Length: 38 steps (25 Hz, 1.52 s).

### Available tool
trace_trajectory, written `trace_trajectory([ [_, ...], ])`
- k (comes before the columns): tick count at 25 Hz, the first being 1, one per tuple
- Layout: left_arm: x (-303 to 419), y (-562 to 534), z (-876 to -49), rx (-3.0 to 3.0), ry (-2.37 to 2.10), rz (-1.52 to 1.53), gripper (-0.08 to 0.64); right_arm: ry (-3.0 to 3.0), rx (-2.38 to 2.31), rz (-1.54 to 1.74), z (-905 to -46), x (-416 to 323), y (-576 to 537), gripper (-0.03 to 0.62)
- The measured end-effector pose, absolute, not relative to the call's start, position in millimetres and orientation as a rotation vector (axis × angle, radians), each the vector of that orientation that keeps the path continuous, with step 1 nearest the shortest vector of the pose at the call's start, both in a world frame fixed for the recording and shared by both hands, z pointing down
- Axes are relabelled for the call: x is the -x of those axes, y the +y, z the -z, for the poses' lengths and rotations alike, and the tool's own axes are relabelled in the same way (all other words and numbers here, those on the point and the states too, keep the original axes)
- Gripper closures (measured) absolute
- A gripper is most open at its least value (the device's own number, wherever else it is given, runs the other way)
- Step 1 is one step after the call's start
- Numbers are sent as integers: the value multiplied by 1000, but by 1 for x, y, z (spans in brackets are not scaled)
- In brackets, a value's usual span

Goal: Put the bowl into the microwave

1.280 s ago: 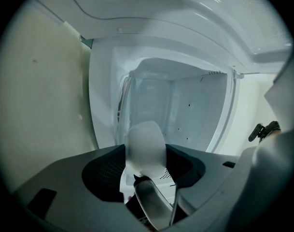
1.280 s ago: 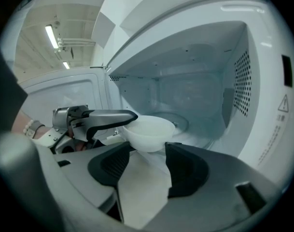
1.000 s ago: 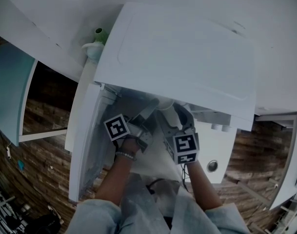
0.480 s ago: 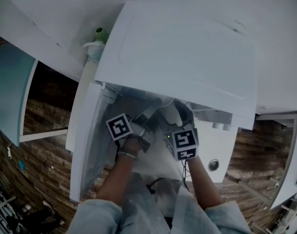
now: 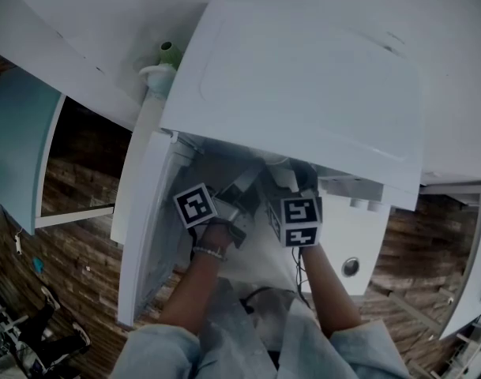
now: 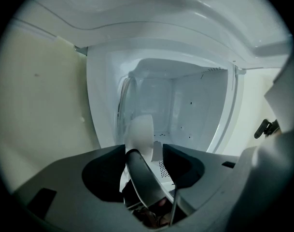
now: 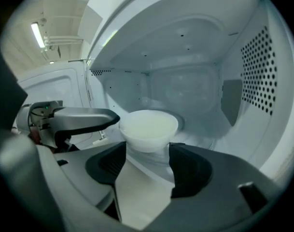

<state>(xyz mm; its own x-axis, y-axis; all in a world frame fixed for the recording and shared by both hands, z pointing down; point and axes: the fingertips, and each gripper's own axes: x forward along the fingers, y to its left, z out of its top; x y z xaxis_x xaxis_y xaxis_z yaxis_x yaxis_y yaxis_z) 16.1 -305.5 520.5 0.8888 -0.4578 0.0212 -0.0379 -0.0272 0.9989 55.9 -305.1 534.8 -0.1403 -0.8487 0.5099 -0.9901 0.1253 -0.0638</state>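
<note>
Brown wooden floor boards [image 5: 74,196] lie under a big white box-shaped microwave [image 5: 303,85]. Its white door [image 5: 141,235] hangs open on the left gripper's side. The round white bowl [image 7: 149,126] stands upright inside on the oven floor, just ahead of the right gripper's [image 7: 147,151] tips. That gripper's jaws stand wide and have just been opening. Only the bottom of the bowl shows between their tips, and the pads do not touch it. The left gripper [image 6: 144,150] comes in level from the side with its jaws narrow. The bowl's thin wall runs right between them, so it looks to pinch the rim, one jaw inside and one outside. I think the bowl is light, since a pinch on one edge seems enough. It looks stiff and keeps its shape. It is smooth, so it may slip if the pinch is weak. I can't tell if it is plastic or china. If it is china, a bump on the oven wall could chip it. The best place to hold it is the rim, on the side nearest the gripper.
</note>
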Motion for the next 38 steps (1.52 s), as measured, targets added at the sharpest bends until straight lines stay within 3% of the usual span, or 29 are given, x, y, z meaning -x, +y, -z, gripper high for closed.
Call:
trace_trajectory([
  [22, 9, -254, -522, -1667, -458, 246, 331, -2000, -1760, -581, -542, -73, -328, 290],
  [23, 10, -251, -521, -1672, -463, 241, 367, -2002, -1763, -583, -541, -73, -325, 290],
  [28, 8, -245, -508, -1736, -470, 238, 414, -2047, -1796, -590, -529, -73, -308, 298],
  [31, 7, -241, -500, -1782, -488, 227, 482, -2098, -1794, -574, -515, -71, -294, 346],
  [37, 7, -236, -478, -1940, -544, 190, 568, -2223, -1772, -555, -481, -62, -269, 573],
  [38, 7, -235, -470, -1969, -551, 192, 569, -2250, -1753, -554, -475, -58, -265, 586],
])
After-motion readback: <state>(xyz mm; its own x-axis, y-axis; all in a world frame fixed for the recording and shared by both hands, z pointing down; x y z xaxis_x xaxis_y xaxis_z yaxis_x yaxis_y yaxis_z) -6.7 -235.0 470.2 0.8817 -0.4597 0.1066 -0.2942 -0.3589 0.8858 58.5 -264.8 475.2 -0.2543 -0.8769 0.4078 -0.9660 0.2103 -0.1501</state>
